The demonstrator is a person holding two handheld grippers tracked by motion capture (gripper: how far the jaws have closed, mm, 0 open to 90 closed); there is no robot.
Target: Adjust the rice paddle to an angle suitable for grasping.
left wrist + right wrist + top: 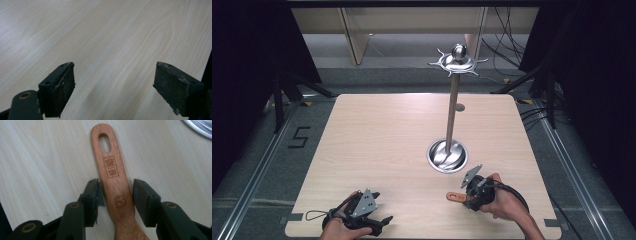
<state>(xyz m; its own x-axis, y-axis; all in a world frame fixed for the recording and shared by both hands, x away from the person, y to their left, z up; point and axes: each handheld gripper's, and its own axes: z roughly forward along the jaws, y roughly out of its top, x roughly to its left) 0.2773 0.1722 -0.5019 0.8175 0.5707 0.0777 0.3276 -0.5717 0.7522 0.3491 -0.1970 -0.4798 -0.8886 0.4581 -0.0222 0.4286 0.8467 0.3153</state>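
Note:
A wooden utensil (pixel 112 170) lies flat on the table, and its reddish-brown handle has an oval hole at the end and branded marks. My right gripper (pixel 117 192) straddles that handle: the left pad touches its edge, while a thin gap shows at the right pad. From the high view the handle end (pixel 454 197) sticks out to the left of my right gripper (pixel 464 198), near the table's front right. My left gripper (pixel 384 222) rests at the front left, and its jaws (pixel 113 85) stand wide open over bare wood.
A metal stand with a round dish base (pixel 447 156), a tall pole and a hooked top (pixel 457 62) rises just behind the right gripper. Its rim (pixel 200 127) shows in the right gripper view. The light wood table (pixel 382 135) ends close in front of both hands.

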